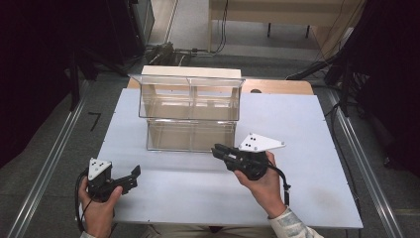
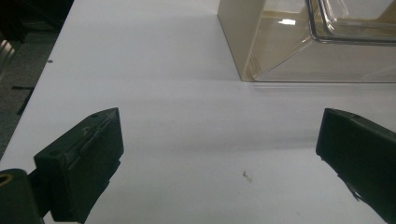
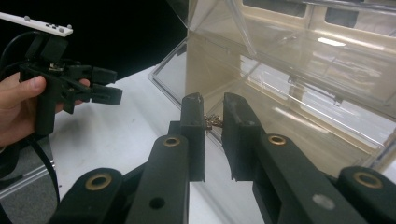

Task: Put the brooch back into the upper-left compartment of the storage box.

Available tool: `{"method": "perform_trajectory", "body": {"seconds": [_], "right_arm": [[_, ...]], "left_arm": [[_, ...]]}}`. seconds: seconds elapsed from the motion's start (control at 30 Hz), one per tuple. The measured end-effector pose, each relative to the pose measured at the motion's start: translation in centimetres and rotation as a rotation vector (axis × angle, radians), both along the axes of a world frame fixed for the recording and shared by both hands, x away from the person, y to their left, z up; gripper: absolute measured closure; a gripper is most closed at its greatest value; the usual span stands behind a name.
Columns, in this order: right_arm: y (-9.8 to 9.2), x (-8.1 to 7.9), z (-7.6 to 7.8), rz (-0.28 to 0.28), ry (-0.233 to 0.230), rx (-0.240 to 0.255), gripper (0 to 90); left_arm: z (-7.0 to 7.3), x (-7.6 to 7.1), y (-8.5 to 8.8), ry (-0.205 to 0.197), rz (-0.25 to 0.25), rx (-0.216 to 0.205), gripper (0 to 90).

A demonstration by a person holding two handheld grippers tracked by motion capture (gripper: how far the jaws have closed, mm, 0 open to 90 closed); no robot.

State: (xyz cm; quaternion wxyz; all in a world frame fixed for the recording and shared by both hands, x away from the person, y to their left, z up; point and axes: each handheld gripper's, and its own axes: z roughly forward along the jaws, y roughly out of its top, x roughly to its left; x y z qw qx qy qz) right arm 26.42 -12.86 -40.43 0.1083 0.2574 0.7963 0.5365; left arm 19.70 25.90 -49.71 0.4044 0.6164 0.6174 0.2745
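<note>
White tabletop carries a clear, stiff, slippery, crack-prone two-tier bin; the right claw, nearly together, pinches a tiny object, left claw apart.

No legible text — no label, brand or number anywhere

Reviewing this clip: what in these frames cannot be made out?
- Small brownish thing between the right gripper jaws: right gripper view, too small and partly hidden by the jaws to identify.
- Clear two-tier bin: high view, reflections hide whether anything lies inside.
- Bin in the left gripper view: its top is cut off by the upper edge.
</note>
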Motion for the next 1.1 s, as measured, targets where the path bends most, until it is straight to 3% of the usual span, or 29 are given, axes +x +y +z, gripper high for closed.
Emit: {"method": "perform_trajectory", "body": {"seconds": [1.1], "right_arm": [[3.6,1.1,0.1,0.031,-0.01,0.037,77.0]], "left_arm": [[0.0,-0.1,0.0,-0.002,-0.008,-0.002,1.4]]}}
